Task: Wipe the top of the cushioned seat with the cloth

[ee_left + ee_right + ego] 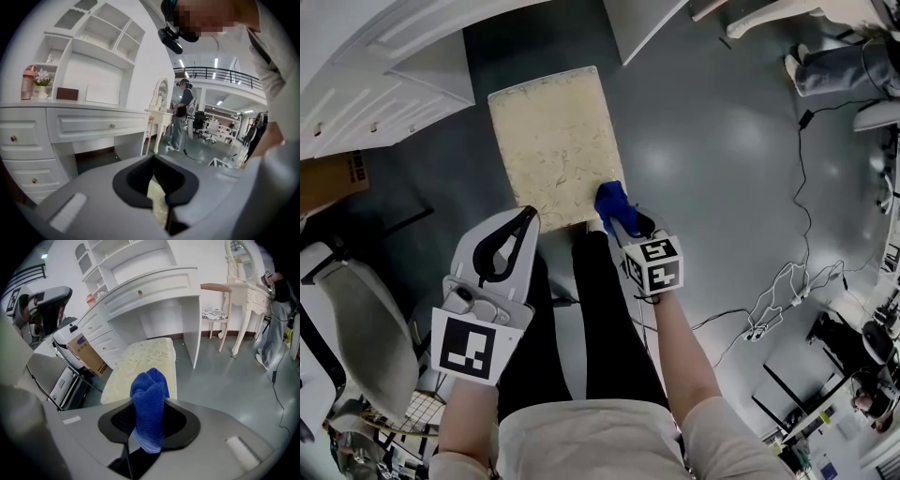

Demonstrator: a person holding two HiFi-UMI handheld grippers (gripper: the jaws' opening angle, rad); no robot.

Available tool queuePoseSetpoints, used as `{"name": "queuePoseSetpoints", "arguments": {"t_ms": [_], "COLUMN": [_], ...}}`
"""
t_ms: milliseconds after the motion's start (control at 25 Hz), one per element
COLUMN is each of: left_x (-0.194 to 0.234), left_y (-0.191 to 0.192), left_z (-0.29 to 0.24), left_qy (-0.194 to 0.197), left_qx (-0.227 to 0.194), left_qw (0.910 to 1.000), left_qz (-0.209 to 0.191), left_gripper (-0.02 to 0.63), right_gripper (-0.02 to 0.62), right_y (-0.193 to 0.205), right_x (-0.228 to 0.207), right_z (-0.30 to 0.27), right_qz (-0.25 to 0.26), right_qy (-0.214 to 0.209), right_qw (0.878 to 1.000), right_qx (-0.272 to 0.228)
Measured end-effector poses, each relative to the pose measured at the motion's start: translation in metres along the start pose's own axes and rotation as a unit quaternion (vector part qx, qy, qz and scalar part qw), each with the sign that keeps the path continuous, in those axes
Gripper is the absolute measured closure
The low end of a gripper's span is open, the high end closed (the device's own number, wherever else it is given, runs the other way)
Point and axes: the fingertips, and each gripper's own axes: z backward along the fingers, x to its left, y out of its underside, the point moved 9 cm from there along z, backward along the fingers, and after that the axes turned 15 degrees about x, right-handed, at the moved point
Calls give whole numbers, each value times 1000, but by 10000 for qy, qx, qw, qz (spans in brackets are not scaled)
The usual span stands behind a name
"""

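The cushioned seat is a cream rectangle with a faint floral pattern, standing on the grey floor ahead of me. My right gripper hangs just above the seat's near right corner, shut on a bunched blue cloth. In the right gripper view the cloth sticks up between the jaws, with the seat beyond it. My left gripper is at the seat's near left edge, shut and holding nothing. In the left gripper view a sliver of the seat shows below the closed pads.
A white desk with drawers stands left of the seat, a cardboard box beside it. A grey chair is at near left. Cables trail over the floor at right. A person's legs show at top right.
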Motion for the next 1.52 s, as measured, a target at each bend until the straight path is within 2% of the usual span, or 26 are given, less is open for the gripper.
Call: {"name": "queuePoseSetpoints", "arguments": {"t_ms": [520, 680, 800, 960, 1160, 1360, 1520], "left_x": [-2, -2, -4, -11, -27, -30, -34], "left_y": [-58, -74, -80, -104, -129, -145, -166], "left_z": [97, 129, 147, 160, 182, 198, 213], "left_qy": [-359, -501, -467, -446, -285, -194, -135], "left_qx": [-455, -700, -763, -1012, -1058, -1344, -1509], "left_qw": [9983, 9963, 9960, 9937, 9938, 9894, 9871], "left_qz": [115, -77, 3, -159, -213, -507, -523], "left_gripper": [606, 606, 606, 606, 606, 606, 606], "right_gripper": [472, 474, 474, 474, 475, 476, 476], "right_y": [-55, -72, -85, -107, -119, -133, -144], "right_x": [67, 91, 103, 109, 125, 147, 164], "right_z": [132, 177, 205, 251, 307, 353, 388], "right_qz": [316, 463, 501, 577, 627, 862, 1039], "right_qy": [-80, -87, -52, -46, -97, -29, -11], "right_qw": [9966, 9933, 9899, 9834, 9756, 9626, 9497], "right_qx": [-760, -1059, -1325, -1722, -2100, -2567, -2955]}}
